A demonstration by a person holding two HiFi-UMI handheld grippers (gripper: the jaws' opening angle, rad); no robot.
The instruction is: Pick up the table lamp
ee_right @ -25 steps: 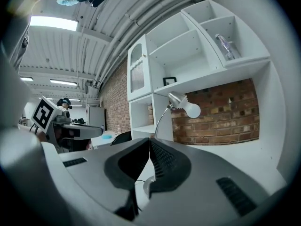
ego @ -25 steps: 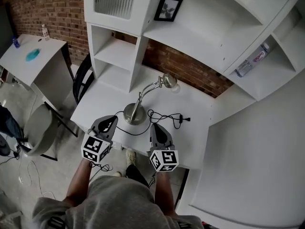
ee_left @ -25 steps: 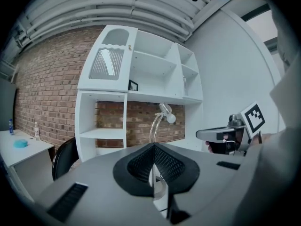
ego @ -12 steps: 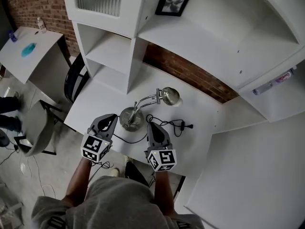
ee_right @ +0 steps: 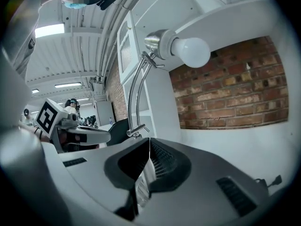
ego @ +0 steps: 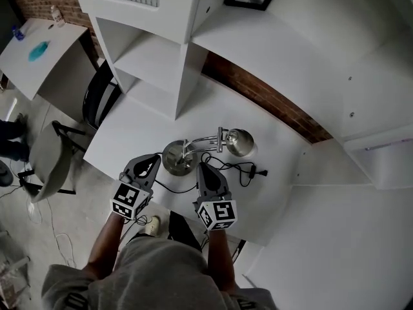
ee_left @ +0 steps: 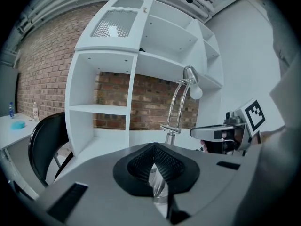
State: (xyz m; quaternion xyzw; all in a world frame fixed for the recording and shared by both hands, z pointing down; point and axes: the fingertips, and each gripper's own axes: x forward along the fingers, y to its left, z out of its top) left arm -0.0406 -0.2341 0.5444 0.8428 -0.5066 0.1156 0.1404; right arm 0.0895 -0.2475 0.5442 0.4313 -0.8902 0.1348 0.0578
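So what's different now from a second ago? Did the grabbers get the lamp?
Both grippers came forward: the left gripper and right gripper now sit close on either side of the base of the table lamp. Neither took hold; both pairs of jaws are shut and empty. The lamp and its cord stayed put on the desk.

Desk: white top, bare at the left.
Lamp: round metal base stands near the desk's front edge.
Cord: black, looped loosely on the desk right of the base; plug lies flat.
Shelf unit: white, stands on the desk's rear.
Side table: carries a blue object and a bottle.
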